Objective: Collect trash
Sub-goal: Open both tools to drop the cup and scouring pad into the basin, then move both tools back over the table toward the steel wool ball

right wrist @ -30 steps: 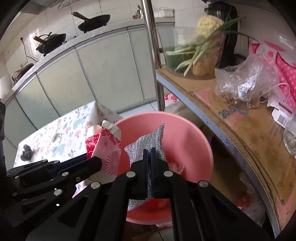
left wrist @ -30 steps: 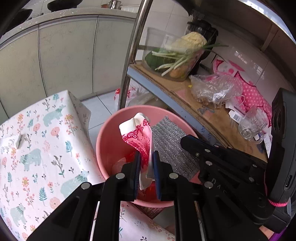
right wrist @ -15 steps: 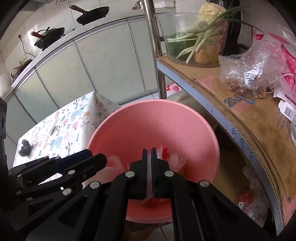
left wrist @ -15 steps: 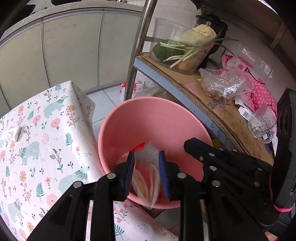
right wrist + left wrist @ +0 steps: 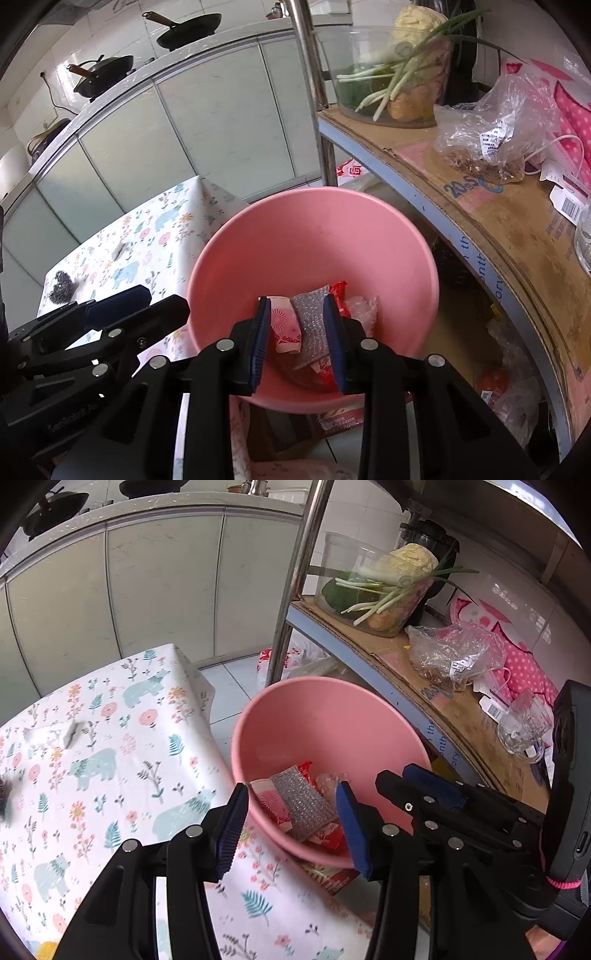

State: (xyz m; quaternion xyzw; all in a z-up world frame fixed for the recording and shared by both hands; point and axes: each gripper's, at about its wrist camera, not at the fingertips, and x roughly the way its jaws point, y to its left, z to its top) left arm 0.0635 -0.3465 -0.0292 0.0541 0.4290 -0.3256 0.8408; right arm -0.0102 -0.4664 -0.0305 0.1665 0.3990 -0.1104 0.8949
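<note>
Trash: pink-patterned wrapper (image 5: 284, 326), silver bubble pouch (image 5: 312, 321), red wrapper (image 5: 338, 291) and clear crumpled plastic (image 5: 364, 308), all lying loose on the floor of the pink basin (image 5: 258, 236).
Basin position: off the table's edge, between the flowered tablecloth (image 5: 92, 738) at 9 o'clock and the shelf (image 5: 480, 206) at 3 o'clock.
Left gripper (image 5: 291, 819): jaws opening, standing wide; nothing between the pads; hangs over the near rim of the basin, trash visible in the gap but well below.
Right gripper (image 5: 297, 332): jaws opening, gap narrower than the left's; pads bare, nothing pinched; wrapper and pouch seen through the gap, lying on the basin floor, not touching the fingers.
Step in hand: release over the basin; judged complete for both pieces, since both now rest inside.
Left on table: dark scouring ball (image 5: 61, 286) at 9 o'clock in the right wrist view; small grey scrap (image 5: 120, 251) further back at 10 o'clock. Same scrap (image 5: 74, 733) at 9 o'clock in the left wrist view.
Progress, judged: partway; at least two pieces not yet collected.
Next move calls for: lifting both grippers clear of the rim, swinging toward 9 o'clock over the tablecloth, jaws kept apart for the approach.
Handling note, judged: scrap looks flat against the cloth, so a low pinch without snagging the fabric; scouring ball looks springy, likely easy to grip.
Risk: knocking the basin rim on the way out.
</note>
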